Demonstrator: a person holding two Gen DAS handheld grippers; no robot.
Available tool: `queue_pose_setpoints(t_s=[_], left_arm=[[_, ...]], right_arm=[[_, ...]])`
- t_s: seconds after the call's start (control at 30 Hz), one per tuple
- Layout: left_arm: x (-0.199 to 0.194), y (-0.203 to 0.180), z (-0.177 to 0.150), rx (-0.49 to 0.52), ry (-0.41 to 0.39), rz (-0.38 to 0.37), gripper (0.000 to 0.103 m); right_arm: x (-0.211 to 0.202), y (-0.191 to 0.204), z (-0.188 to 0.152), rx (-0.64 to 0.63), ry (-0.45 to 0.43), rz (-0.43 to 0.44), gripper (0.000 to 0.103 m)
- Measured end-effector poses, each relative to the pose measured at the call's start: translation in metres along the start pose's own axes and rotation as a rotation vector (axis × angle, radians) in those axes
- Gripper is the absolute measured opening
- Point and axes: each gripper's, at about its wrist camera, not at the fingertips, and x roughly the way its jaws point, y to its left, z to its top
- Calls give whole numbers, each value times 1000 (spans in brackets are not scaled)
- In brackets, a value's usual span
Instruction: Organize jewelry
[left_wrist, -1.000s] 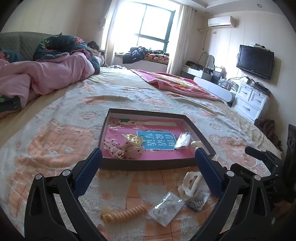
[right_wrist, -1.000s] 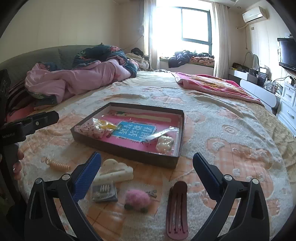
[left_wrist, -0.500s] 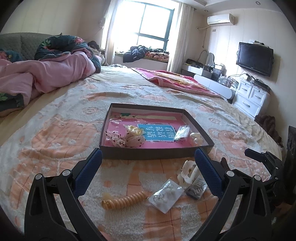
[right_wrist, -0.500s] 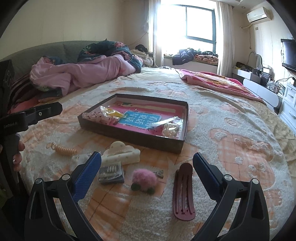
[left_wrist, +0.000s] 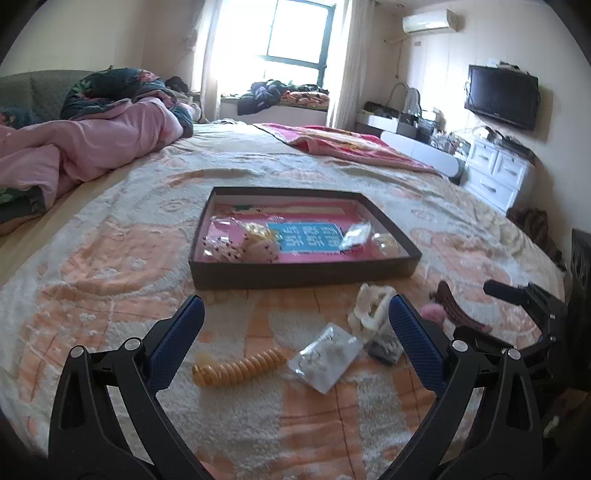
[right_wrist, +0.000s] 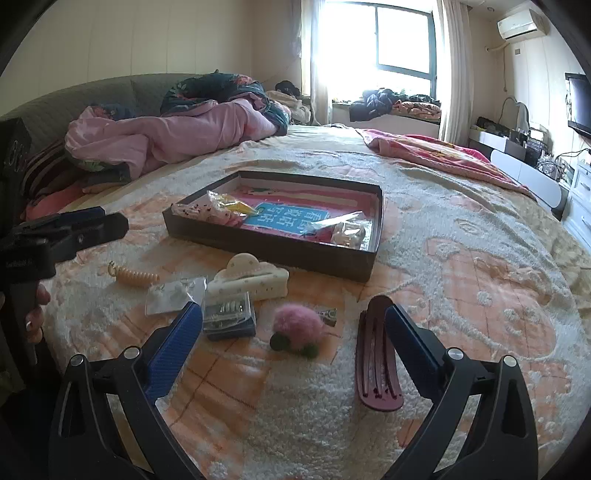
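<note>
A shallow dark box with a pink lining lies on the bed and holds several small bagged pieces; it also shows in the right wrist view. In front of it lie an orange coil hair tie, a clear bag of earrings, a cream claw clip, a small case of pins, a pink pompom clip and a maroon barrette. My left gripper is open and empty above the coil and bag. My right gripper is open and empty around the pompom clip.
The bed is covered by a cream and orange blanket. A pink duvet is heaped at the far left and a red blanket at the far right. White drawers stand beyond the bed's right edge.
Both grippers have drawn back from the box and lowered toward the loose items. More of the items in front of the box now show. Both stay open.
</note>
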Motion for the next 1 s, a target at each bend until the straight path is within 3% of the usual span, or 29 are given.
queue_pose_setpoints(t_s=[0.63, 0.73, 0.83, 1.0], left_arm=[[18, -12, -28, 66, 128, -55, 91], [28, -13, -34, 74, 163, -70, 84], [37, -13, -39, 82, 191, -80, 77], [49, -14, -40, 98, 210, -73, 76]], right_arm=[[9, -10, -16, 52, 46, 30, 96], [11, -11, -16, 57, 49, 34, 96], [15, -12, -16, 60, 61, 42, 89], [23, -13, -16, 68, 80, 53, 82]])
